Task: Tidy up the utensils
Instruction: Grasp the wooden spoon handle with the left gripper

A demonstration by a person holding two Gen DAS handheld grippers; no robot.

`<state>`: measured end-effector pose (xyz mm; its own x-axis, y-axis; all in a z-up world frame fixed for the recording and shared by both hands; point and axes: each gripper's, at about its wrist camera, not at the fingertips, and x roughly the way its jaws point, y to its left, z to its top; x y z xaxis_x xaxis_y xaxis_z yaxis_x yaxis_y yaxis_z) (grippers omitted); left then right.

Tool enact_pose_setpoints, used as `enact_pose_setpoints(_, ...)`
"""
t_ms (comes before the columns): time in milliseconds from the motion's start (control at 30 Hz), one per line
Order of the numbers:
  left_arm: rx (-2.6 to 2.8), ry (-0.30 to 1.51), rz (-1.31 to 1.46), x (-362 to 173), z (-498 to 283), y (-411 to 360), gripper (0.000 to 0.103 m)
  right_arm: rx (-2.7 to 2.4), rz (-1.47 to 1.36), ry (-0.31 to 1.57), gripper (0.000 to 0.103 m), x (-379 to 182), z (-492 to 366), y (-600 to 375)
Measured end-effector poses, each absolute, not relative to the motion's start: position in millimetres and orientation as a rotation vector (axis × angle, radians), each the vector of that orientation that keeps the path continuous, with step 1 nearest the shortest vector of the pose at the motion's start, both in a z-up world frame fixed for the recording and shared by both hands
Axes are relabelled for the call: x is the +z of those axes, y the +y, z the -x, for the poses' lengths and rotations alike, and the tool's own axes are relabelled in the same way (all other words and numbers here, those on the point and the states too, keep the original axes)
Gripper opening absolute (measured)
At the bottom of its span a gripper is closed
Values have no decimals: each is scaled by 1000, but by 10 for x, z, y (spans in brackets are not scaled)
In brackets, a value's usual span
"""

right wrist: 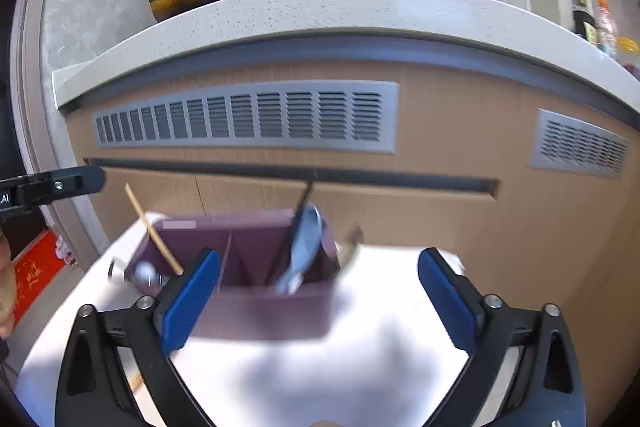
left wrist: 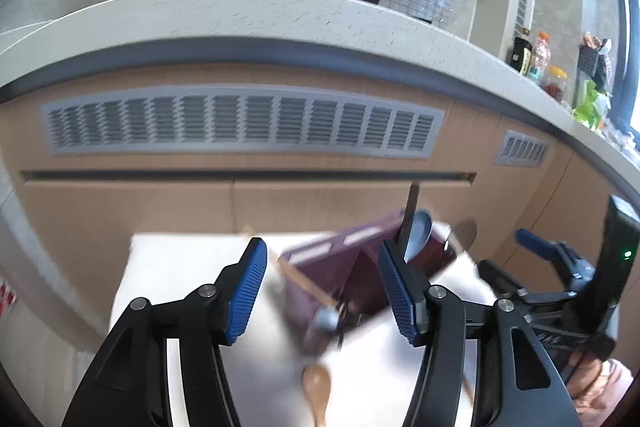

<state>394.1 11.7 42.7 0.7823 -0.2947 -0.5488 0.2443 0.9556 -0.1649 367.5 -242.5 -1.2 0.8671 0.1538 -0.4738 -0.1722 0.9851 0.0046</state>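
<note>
Two open tools point(left wrist: 322, 291) point(right wrist: 318, 297) before purple holder point(right wrist: 260, 255), chopstick point(right wrist: 154, 231) leaning left

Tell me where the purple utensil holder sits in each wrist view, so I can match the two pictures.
Left wrist view: purple utensil holder is lower centre, seen corner-on on the white table, between the left gripper fingers.
Right wrist view: holder is lower centre, open top showing its compartments, nearer the right gripper left-hand finger.
Shared landmark: the long grey vent grille in the cabinet behind.
</note>
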Motion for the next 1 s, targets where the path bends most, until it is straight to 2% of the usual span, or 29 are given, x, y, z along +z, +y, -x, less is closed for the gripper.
enact_pose_setpoints(267,-229,758,77,-185,-3535,224,62,141,24,587,102,-207,-3103,-2516)
enact_pose_setpoints(467,-275,948,40,-801,-3682,-5,62,138,36,699,102,-500,-2879,-2529)
enact_pose_setpoints(633,-243,997,2,-1024,-3853,-189,61,157,-17,780,102,-691,-2790,-2560)
enact_pose_setpoints(667,-242,1001,-2,-1042,-3882,-228,58,163,-25,794,102,-724,-2778,-2560)
enact_pose_setpoints(800,-226,998,-18,-1047,-3925,-325,36,171,-49,827,102,-830,-2734,-2581)
enact_pose_setpoints(867,-230,995,-33,-1047,-3894,-354,31,172,-60,842,102,-856,-2745,-2592)
enact_pose_setpoints(1000,-256,1002,-46,-1025,-3781,-344,31,185,-31,862,98,-874,-2792,-2560)
